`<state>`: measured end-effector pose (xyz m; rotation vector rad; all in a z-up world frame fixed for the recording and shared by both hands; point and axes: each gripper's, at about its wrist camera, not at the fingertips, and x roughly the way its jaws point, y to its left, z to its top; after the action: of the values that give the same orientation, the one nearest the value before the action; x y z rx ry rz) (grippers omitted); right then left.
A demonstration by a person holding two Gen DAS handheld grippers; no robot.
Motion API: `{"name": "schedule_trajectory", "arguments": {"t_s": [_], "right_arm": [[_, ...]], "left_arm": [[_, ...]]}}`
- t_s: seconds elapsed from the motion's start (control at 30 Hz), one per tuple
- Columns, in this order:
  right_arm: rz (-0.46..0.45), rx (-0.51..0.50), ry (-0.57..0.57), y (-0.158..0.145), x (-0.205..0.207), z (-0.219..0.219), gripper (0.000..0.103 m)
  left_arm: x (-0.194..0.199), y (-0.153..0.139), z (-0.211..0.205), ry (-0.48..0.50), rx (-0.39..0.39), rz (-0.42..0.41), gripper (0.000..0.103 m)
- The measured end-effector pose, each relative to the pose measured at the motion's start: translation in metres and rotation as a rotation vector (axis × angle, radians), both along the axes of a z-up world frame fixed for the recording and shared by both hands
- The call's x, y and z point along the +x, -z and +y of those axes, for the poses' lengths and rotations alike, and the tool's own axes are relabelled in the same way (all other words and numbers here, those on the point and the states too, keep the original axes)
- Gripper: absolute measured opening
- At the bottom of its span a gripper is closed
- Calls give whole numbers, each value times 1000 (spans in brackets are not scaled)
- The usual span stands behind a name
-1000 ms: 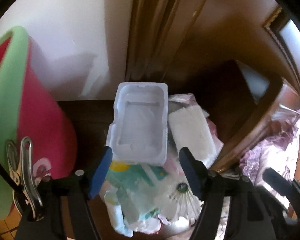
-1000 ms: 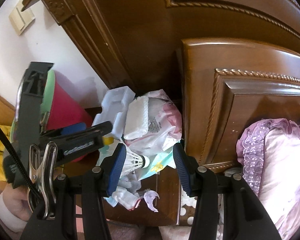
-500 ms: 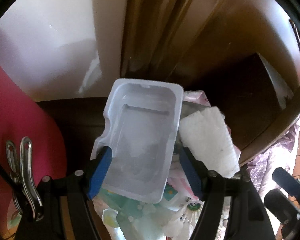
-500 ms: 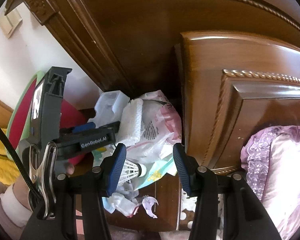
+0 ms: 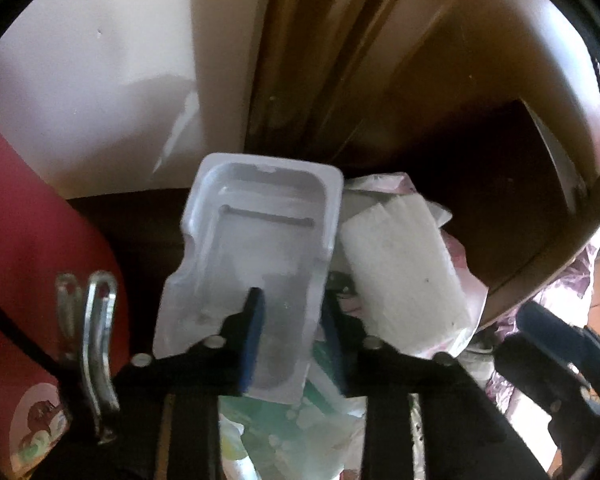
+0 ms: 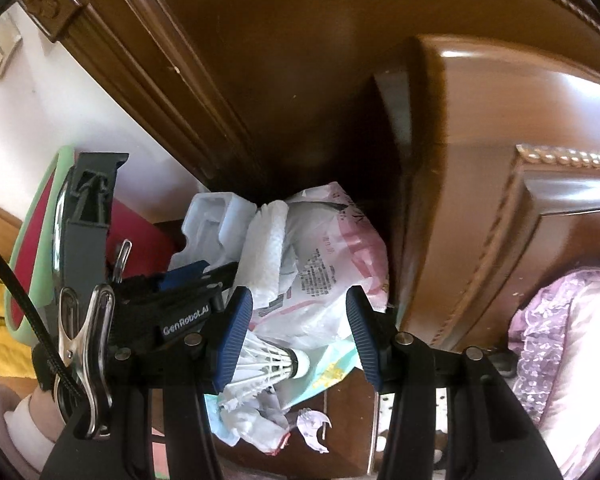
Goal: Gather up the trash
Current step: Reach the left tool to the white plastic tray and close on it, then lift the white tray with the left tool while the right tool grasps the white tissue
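Trash piles on the dark desk: our left claw (image 5: 290, 330), wide a moment ago, is closing on the white plastic tray (image 5: 256, 264) between its jaws, so its pickup begins. Our right claw (image 6: 300, 334) hangs wide, empty, above the shuttlecock (image 6: 274, 360).

Blk hand-held gripper (image 6: 298, 336), blue ribbed pads (image 6: 232, 340)

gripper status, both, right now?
Left gripper: jaws closing on the white plastic tray, one finger inside it, one outside its wall.
Right gripper: open, holding nothing, poised over the shuttlecock.
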<state>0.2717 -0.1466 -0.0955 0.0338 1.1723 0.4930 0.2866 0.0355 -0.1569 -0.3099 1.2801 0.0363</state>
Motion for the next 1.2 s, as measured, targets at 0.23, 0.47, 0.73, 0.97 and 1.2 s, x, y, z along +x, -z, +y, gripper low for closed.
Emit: {"name": "schedule_trajectory", "arguments": {"t_s": [0.23, 0.47, 0.73, 0.97, 1.2], "right_arm": [[14, 21, -3, 7, 6, 10, 50], [-3, 42, -3, 11, 14, 17, 50], [32, 109, -17, 28, 29, 30, 33], [37, 121, -4, 33, 28, 27, 1], [-3, 147, 9, 14, 17, 19, 1]], "left_arm": [[-5, -2, 2, 20, -15, -8, 13], [-12, -3, 7, 38, -32, -27, 12], [-41, -6, 28, 48, -66, -54, 12], [-38, -8, 24, 66, -61, -62, 11], [-44, -12, 23, 71, -58, -79, 11]]}}
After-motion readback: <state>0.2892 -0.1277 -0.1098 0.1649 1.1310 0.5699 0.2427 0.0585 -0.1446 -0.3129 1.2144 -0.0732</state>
